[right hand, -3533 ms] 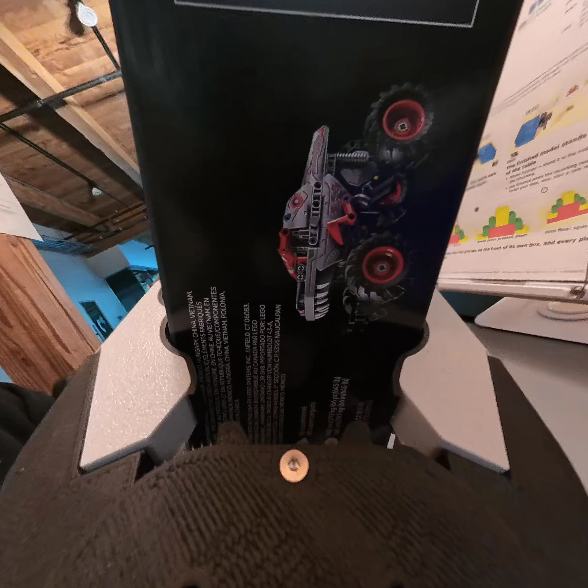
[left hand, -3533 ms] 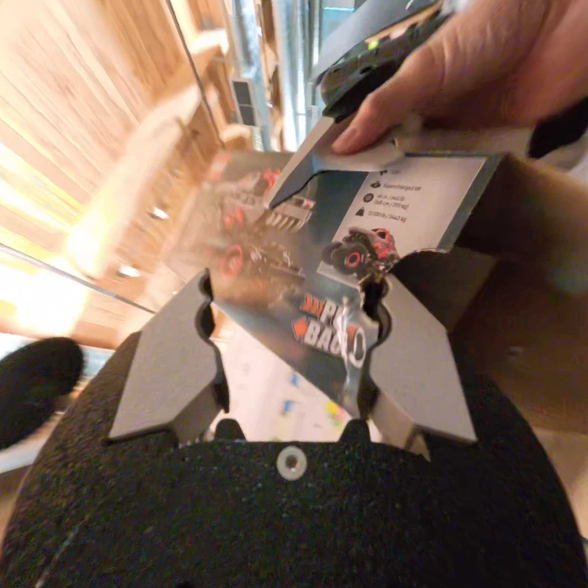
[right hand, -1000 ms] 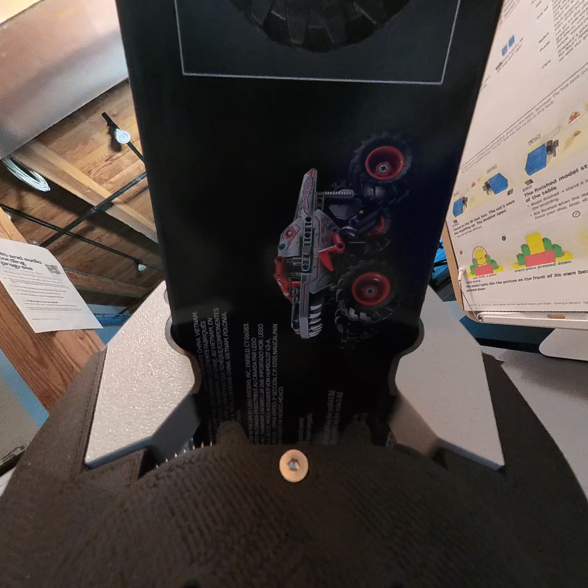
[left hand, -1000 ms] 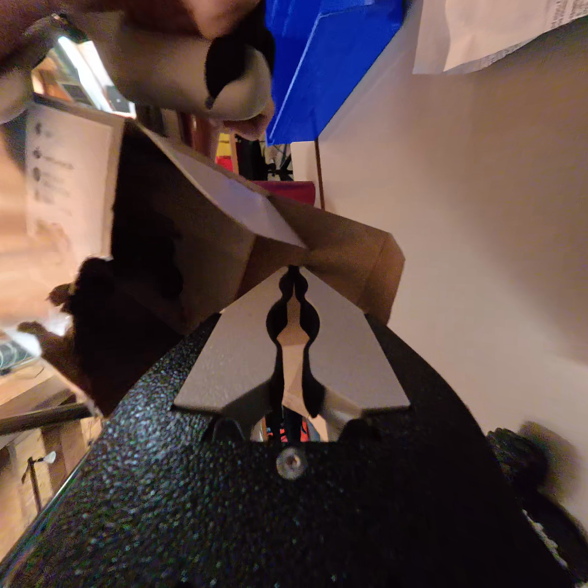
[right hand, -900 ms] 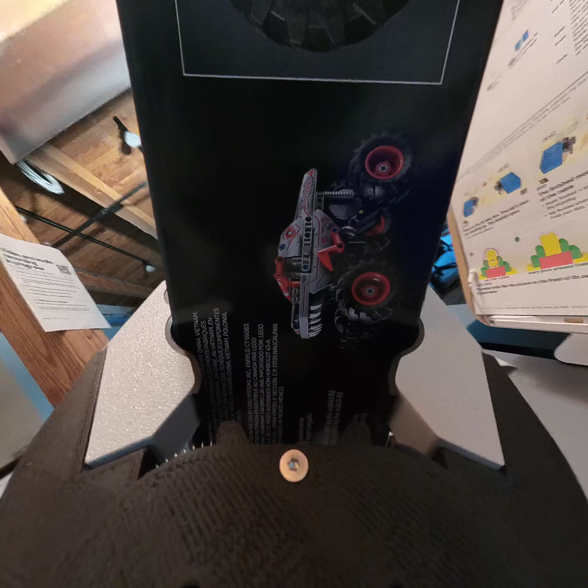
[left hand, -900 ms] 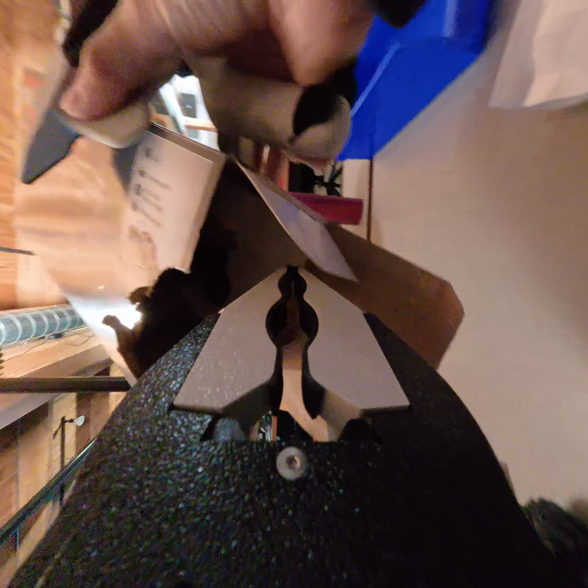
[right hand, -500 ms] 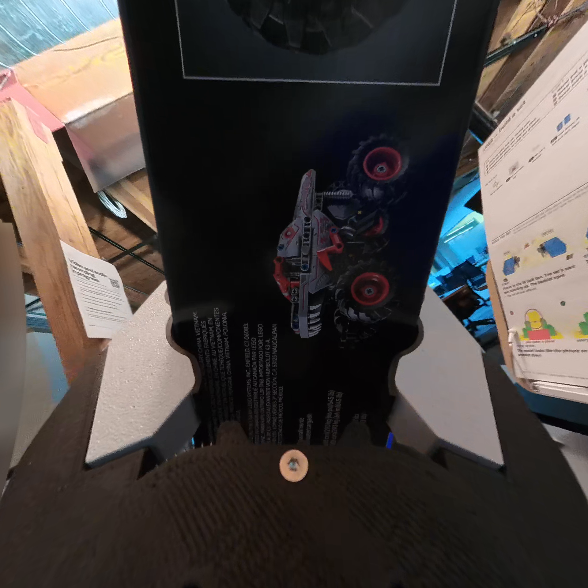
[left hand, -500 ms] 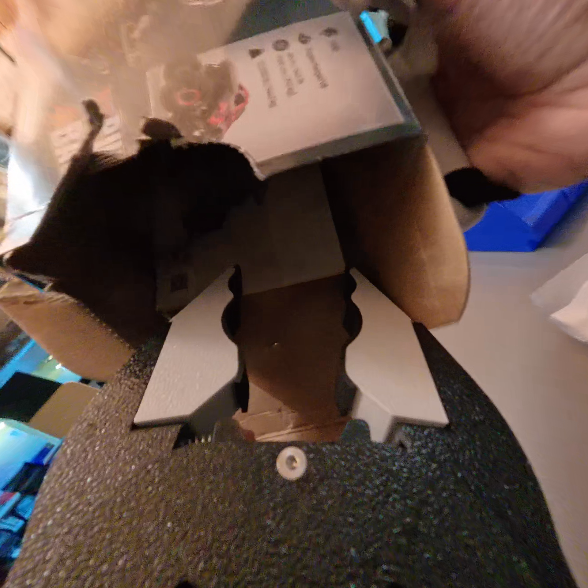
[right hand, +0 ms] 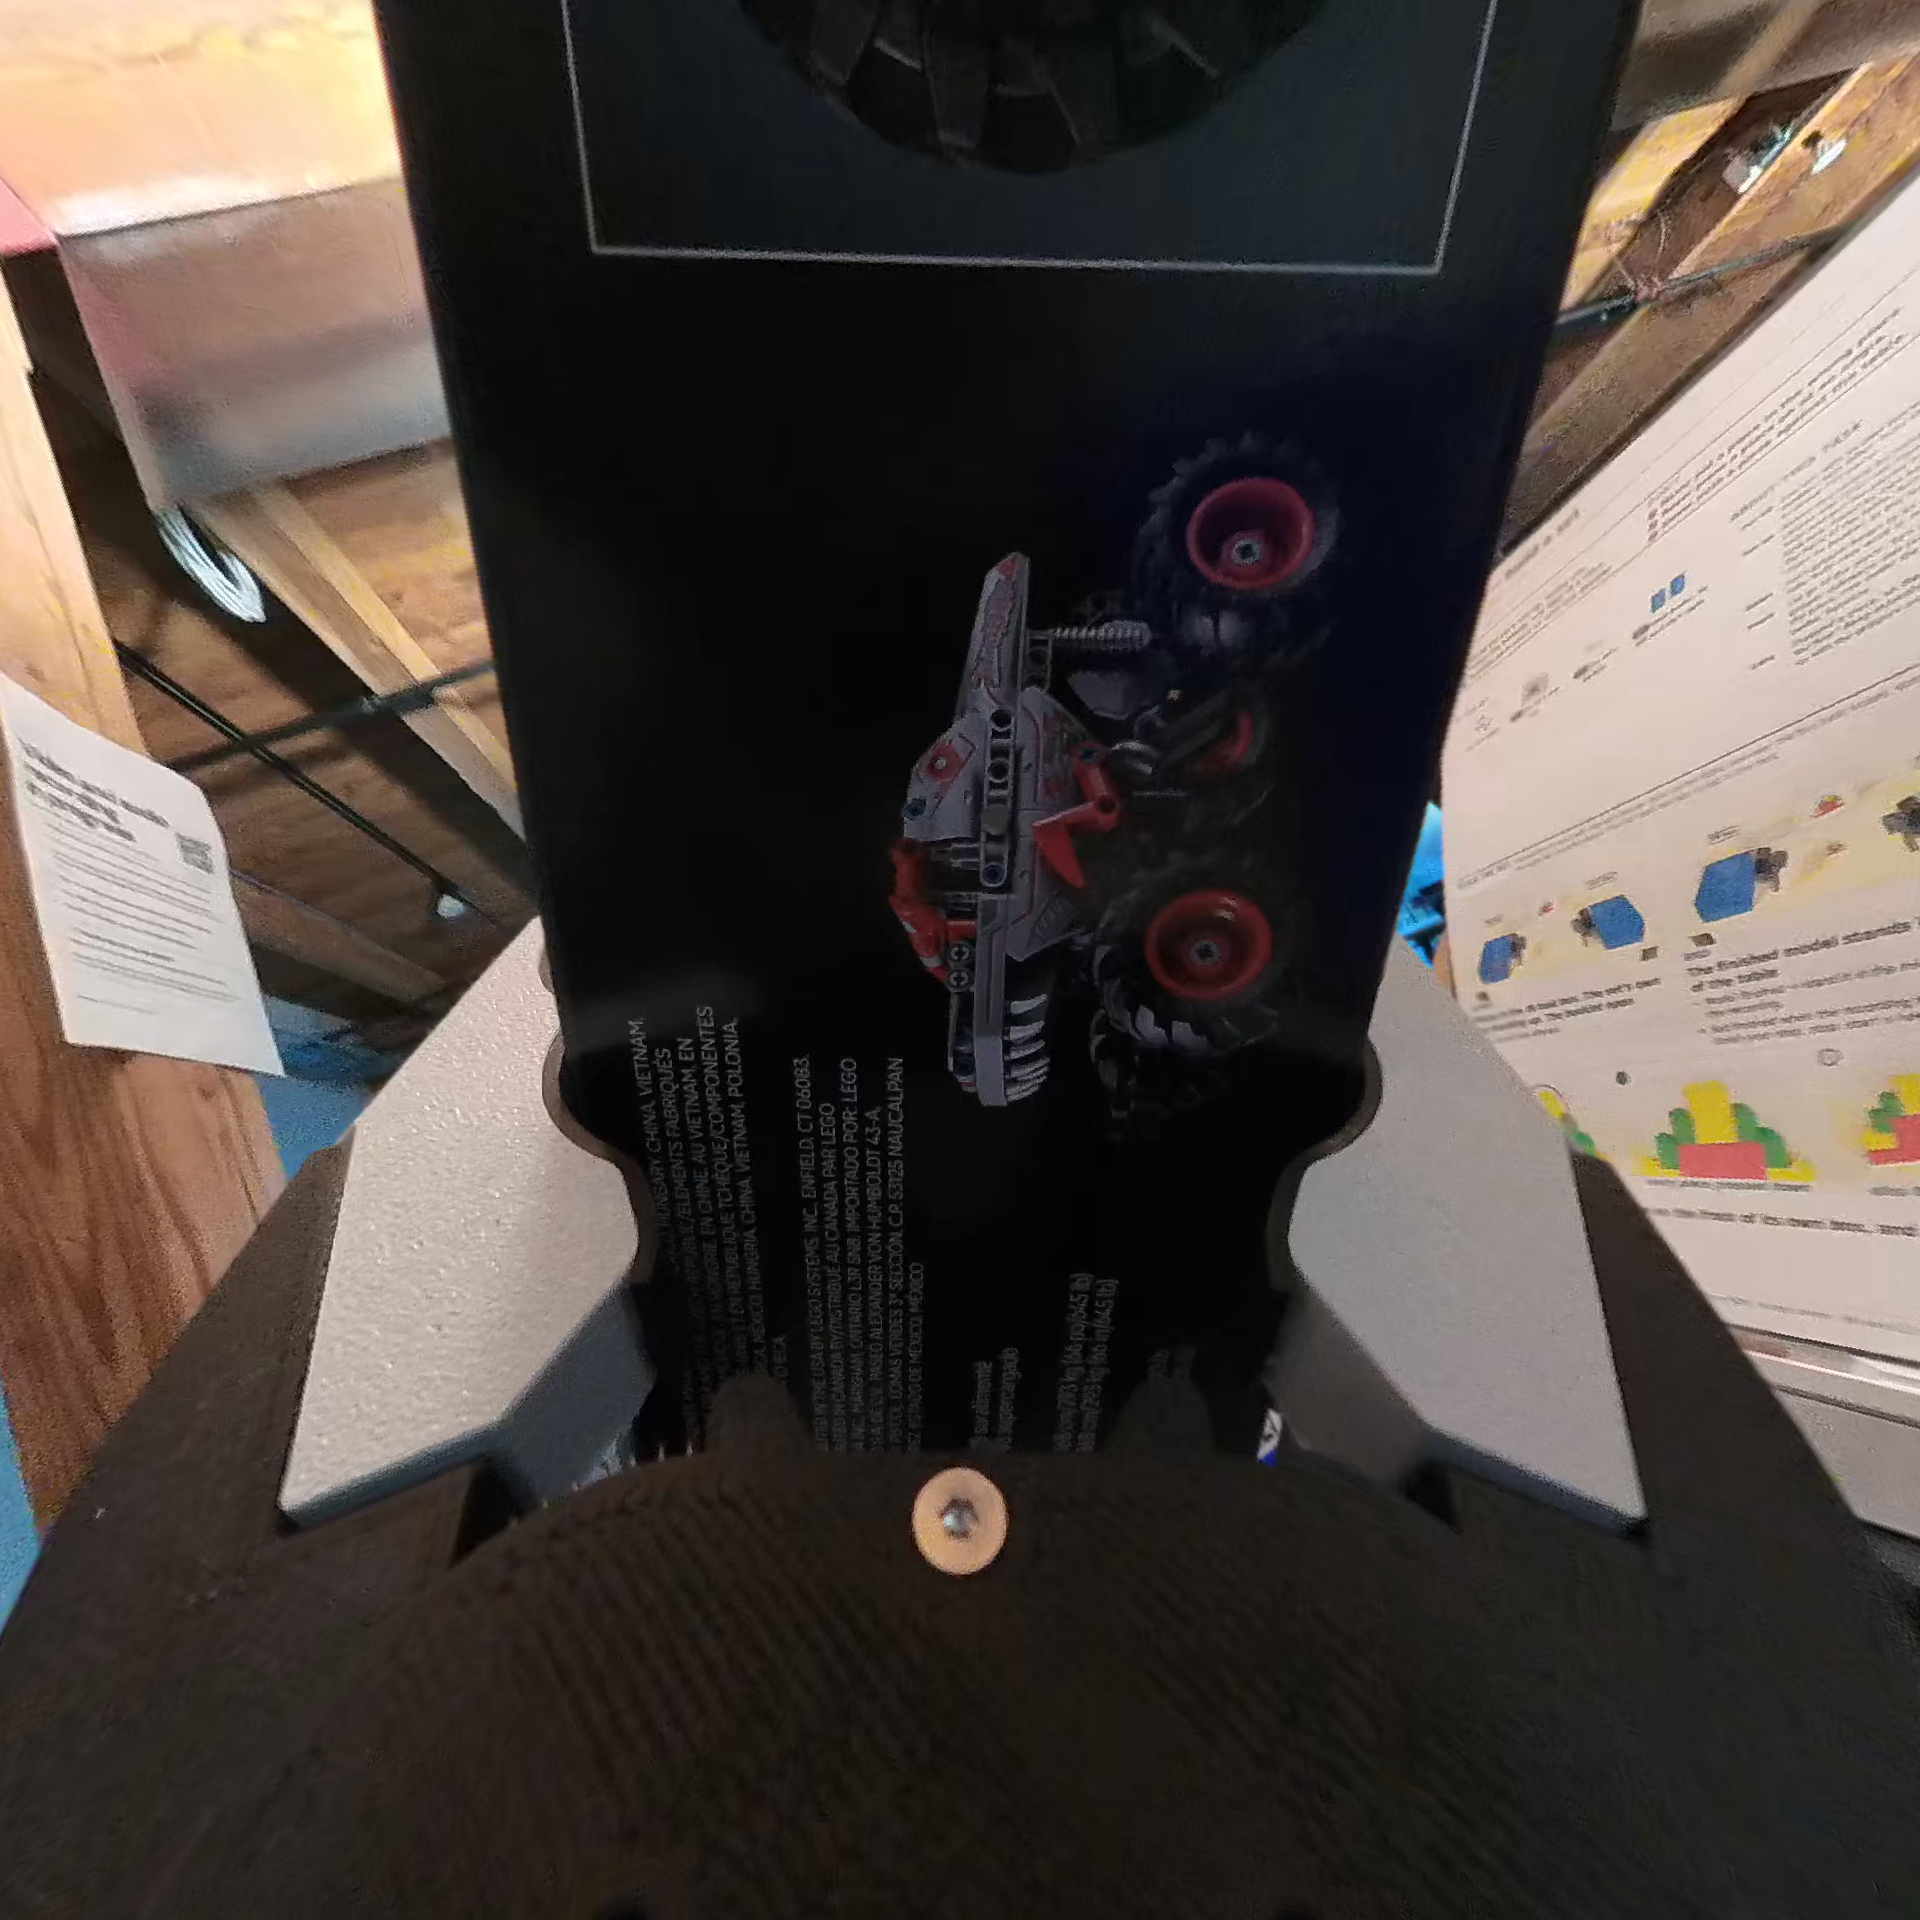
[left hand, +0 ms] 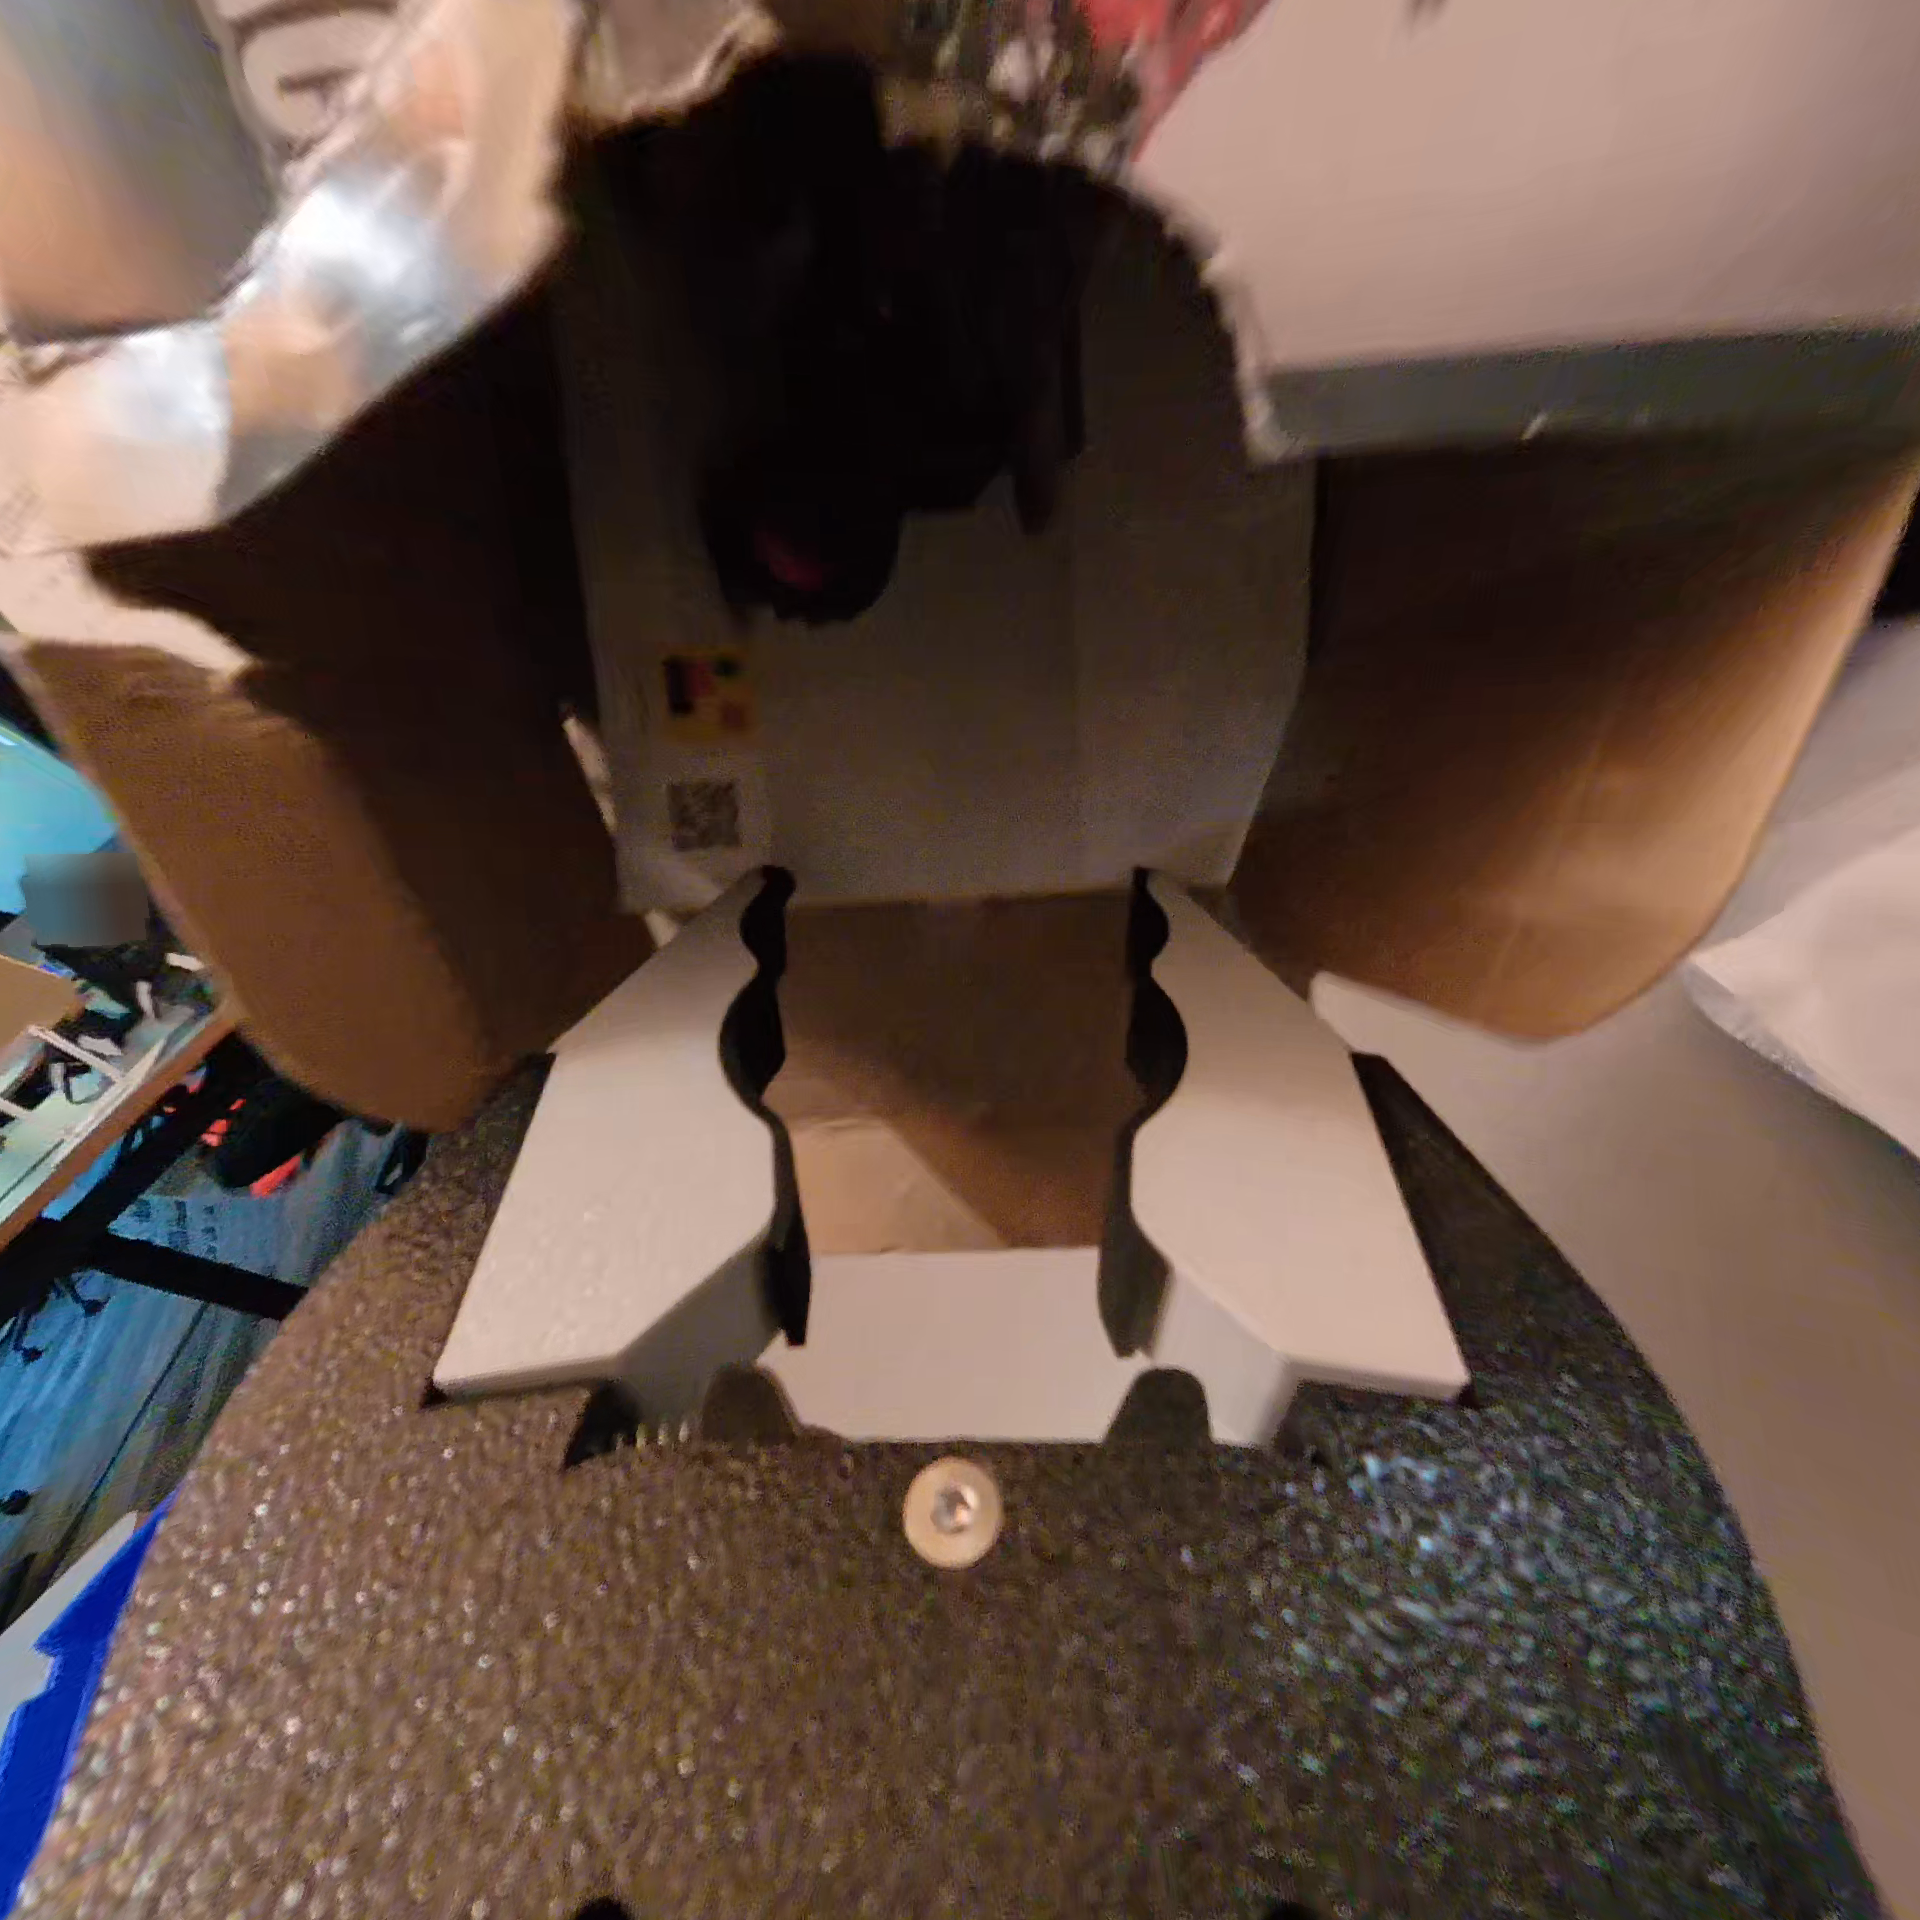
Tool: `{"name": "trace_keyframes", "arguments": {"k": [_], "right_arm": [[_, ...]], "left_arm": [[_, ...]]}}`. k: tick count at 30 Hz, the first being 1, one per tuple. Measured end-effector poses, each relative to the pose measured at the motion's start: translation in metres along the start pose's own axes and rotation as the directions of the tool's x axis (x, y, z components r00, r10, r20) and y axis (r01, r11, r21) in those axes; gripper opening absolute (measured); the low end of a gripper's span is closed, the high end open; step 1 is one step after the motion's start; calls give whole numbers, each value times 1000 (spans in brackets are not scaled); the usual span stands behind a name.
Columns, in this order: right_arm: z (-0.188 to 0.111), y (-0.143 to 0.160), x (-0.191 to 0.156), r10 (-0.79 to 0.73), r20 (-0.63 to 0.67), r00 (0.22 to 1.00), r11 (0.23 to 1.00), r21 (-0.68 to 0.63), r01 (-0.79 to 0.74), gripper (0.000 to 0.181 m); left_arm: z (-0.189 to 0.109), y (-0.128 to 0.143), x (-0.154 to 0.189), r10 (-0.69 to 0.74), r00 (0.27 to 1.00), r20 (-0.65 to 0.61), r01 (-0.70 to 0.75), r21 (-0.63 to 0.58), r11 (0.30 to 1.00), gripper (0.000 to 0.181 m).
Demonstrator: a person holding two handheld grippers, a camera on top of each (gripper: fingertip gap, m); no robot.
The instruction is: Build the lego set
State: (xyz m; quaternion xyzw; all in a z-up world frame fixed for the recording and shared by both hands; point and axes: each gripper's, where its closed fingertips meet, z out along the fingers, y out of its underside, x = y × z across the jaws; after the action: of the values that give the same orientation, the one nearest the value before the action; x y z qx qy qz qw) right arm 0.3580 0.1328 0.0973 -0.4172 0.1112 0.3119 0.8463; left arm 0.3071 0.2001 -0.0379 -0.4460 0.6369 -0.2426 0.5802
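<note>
Clamping the lego box (right hand: 997, 644), right hand-held gripper (right hand: 961, 1049); left hand-held gripper (left hand: 956, 914) gapes at its torn mouth.

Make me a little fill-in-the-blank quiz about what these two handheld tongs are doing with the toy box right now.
1. The right tongs are clamped on a black Lego box printed with a monster ____.
2. The left tongs point into the box's torn-open end with their jaws ____.
3. Inside the opening lies a ____ paper bag.
4. The inner side of the cardboard flap is ____ in colour.

Missing words: truck; open; white; brown
</note>
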Motion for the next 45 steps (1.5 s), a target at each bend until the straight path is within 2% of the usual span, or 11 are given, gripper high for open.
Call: {"name": "trace_keyframes", "arguments": {"k": [5, 9, 11, 17, 25, 28, 33, 35, 39, 42, 45], "right_arm": [[3, -2, -4, -51, -5, 999, 999, -4, 51, 139], [5, 4, -4, -43, -8, 999, 999, -1, 43, 139], [7, 9, -7, -38, 3, 999, 999, -1, 38, 139], [5, 18, -5, 2, 3, 1000, 1000, 1, -2, 139], [3, 24, 2, 67, 19, 998, 998, 9, -67, 143], [0, 17, 2, 79, 36, 996, 996, 39, -80, 143], [-1, 14, 3, -24, -7, 1000, 999, 33, 25, 139], [0, 13, 1, -33, 5, 999, 999, 33, 33, 139], [-1, 9, 0, -6, 21, 1000, 998, 55, 5, 139], [2, 14, -1, 16, 47, 999, 999, 50, -18, 138], [5, 19, -4, 8, 56, 998, 999, 44, -10, 138]], "left_arm": [[-19, -13, -8, -179, 984, -14, 179, 187, 966, 61], [-17, 1, -20, -138, 986, 93, 120, 179, 977, 59], [-12, 6, -27, -272, 958, 88, 253, 186, 949, 56], [-12, 6, -50, -634, 768, -89, 634, 247, 733, 31], [-11, 0, -58, -756, 633, -167, 762, 307, 570, 42], [-15, 0, -70, -814, 526, -245, 834, 335, 438, 0], [-27, -23, -48, -728, 429, -535, 903, 256, 344, 0], [-29, -21, -44, -726, 419, -545, 908, 241, 343, 0], [-27, -3, -55, -760, 547, -351, 829, 350, 435, 4], [-21, -1, -49, -738, 631, -238, 763, 361, 536, 35], [-19, -4, -52, -738, 651, -177, 736, 387, 556, 46]]}}
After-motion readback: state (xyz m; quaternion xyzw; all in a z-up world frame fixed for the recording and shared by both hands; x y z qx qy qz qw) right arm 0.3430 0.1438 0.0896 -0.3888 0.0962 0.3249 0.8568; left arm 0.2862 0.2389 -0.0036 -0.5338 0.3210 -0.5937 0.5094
